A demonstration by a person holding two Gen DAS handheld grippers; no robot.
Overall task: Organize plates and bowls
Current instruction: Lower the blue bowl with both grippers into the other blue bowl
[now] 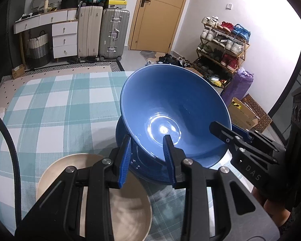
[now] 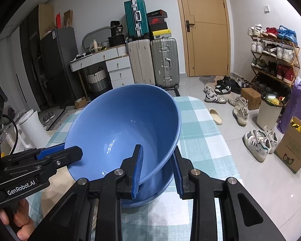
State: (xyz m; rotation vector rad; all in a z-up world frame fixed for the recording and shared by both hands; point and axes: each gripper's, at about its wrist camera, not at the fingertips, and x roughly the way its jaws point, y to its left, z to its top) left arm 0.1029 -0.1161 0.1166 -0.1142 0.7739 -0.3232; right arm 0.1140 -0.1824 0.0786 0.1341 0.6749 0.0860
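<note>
A large blue bowl (image 1: 170, 104) (image 2: 126, 124) is carried tilted between both grippers. My left gripper (image 1: 147, 157) is shut on its near rim, one finger inside and one outside. My right gripper (image 2: 158, 170) is shut on the opposite rim the same way, and shows in the left wrist view (image 1: 226, 133). The left gripper (image 2: 70, 152) also appears in the right wrist view. Directly beneath sits a second blue bowl (image 1: 190, 172) (image 2: 150, 197) on the checked tablecloth (image 1: 50, 110) (image 2: 200, 140). I cannot tell whether the two bowls touch. A beige plate (image 1: 56, 172) lies beside them.
The table's edge runs close on the right (image 2: 226, 150), with tiled floor beyond. Shoes (image 2: 256, 140), a cardboard box (image 2: 295, 150), a white bin (image 2: 268, 110) and a shoe rack (image 2: 275, 60) stand there. Suitcases (image 1: 102, 32) and drawers (image 1: 64, 38) line the far wall.
</note>
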